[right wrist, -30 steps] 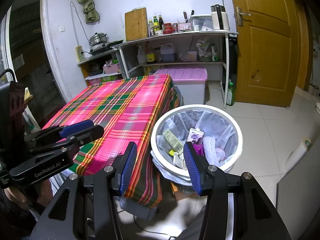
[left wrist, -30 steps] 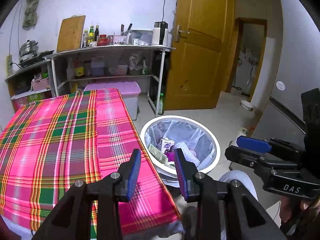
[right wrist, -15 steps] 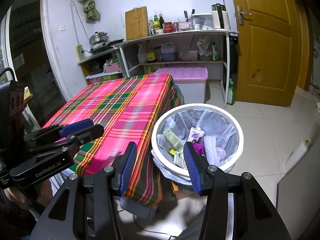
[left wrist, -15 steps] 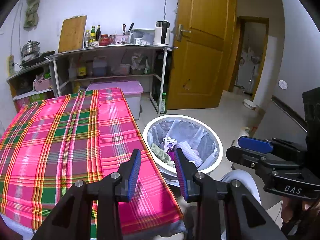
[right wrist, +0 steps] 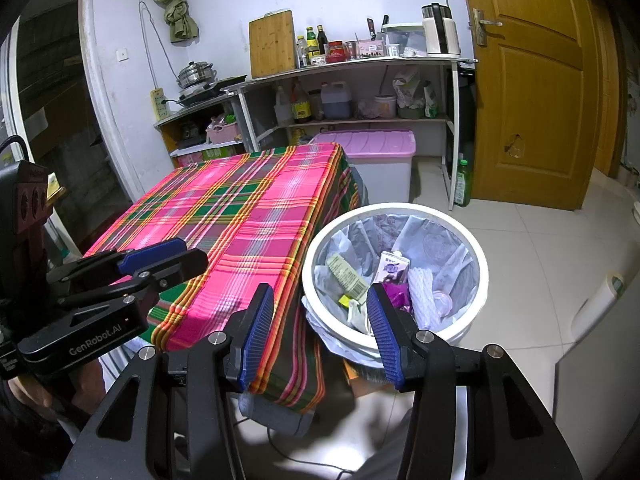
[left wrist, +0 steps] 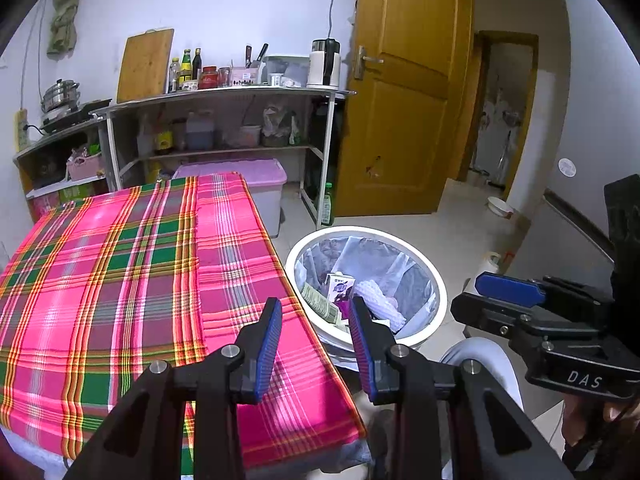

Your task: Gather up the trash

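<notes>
**Both tools empty over a cleared plaid worktop, trash in the bin**

The left tool (left wrist: pixel 314 316) hangs above the near corner of the worktop (left wrist: pixel 120 280), its blue-padded jaws apart with nothing between them. The right tool (right wrist: pixel 320 308) sits beside it, over the gap between the worktop's edge and the trash bin (right wrist: pixel 472 240), its jaws likewise apart and empty. Each tool shows in the other's view: the right one at the far right of the left wrist view, the left one at the far left of the right wrist view.

The worktop is covered by a pink, green and yellow plaid cloth that drapes over its edges. Just beside its right edge, on the pale tiled floor (right wrist: pixel 540 224), stands the round white bin lined with a translucent bag. The trash lies inside it: a small purple-and-white carton (right wrist: pixel 393 267), a green-labelled wrapper (right wrist: pixel 347 272), a white foam net sleeve (right wrist: pixel 424 292) and a few smaller bits too jumbled to name.

Beyond the worktop, a grey storage box with a lilac lid (right wrist: pixel 372 142) sits on the floor in front of a white metal shelf rack (right wrist: pixel 360 64). The rack carries a wooden cutting board (right wrist: pixel 272 44), bottles, jars and a white electric kettle (right wrist: pixel 439 30). A steel pot (right wrist: pixel 194 74) stands on a lower counter to the left. To the right is a yellow-brown wooden door (right wrist: pixel 532 80).
</notes>
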### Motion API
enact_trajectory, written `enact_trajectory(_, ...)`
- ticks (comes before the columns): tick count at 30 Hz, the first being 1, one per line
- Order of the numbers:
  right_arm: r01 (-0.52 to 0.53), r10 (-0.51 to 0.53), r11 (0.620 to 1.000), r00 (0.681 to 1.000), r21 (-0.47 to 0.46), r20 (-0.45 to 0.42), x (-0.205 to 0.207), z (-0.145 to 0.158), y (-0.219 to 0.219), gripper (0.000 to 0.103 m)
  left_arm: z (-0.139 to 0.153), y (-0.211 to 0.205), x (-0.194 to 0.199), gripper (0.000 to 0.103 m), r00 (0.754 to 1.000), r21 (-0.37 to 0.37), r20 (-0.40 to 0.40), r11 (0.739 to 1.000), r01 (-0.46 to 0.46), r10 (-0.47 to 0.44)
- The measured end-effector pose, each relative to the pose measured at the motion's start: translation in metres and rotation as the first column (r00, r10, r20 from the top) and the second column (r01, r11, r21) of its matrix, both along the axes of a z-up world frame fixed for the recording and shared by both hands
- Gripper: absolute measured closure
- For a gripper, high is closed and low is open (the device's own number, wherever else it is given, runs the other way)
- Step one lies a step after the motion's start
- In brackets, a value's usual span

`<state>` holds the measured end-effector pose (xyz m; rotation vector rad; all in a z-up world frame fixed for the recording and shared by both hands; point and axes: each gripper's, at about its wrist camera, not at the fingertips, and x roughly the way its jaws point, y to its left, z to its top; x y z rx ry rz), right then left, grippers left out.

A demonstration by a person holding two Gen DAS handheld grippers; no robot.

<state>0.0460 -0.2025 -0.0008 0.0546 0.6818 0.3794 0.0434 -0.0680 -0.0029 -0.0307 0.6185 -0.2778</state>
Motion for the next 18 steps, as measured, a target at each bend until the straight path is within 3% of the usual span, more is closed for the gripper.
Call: enact_trajectory(18, -0.001, 0.001, 1.000, 1.000, 0.003, -0.006, 0.0015, -0.0021, 0.0003, 0.053, 0.0003, -0.0008, -0.0005, 0.069, 1.000, 0.003, -0.001, 1.000, 0.000, 0.000)
